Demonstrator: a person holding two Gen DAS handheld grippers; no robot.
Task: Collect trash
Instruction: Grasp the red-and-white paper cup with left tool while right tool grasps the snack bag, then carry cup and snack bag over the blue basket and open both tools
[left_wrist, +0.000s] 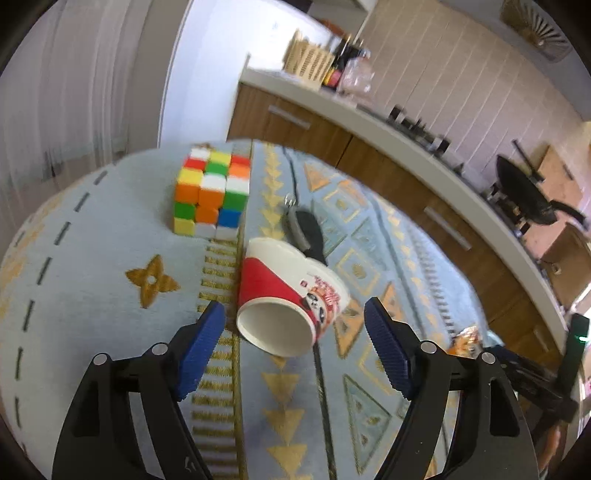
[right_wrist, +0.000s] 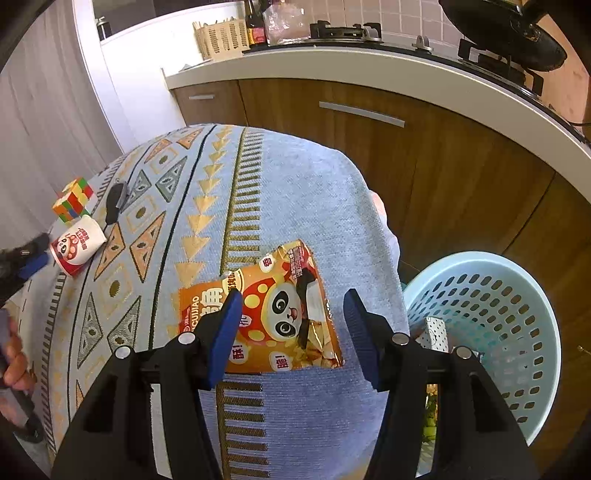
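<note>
A red and white paper cup (left_wrist: 291, 299) with a panda print lies on its side on the patterned cloth, mouth towards me. My left gripper (left_wrist: 295, 314) is open, its blue pads on either side of the cup's mouth, not touching it. The cup also shows far left in the right wrist view (right_wrist: 75, 247). An orange panda snack bag (right_wrist: 273, 310) lies flat near the table's right edge. My right gripper (right_wrist: 291, 301) is open just above the bag, its fingers straddling it.
A Rubik's cube (left_wrist: 212, 192) and a black car key (left_wrist: 304, 229) lie beyond the cup. A light blue perforated basket (right_wrist: 491, 325) stands on the floor right of the table, with some trash inside. Wooden kitchen cabinets (right_wrist: 369, 140) run behind.
</note>
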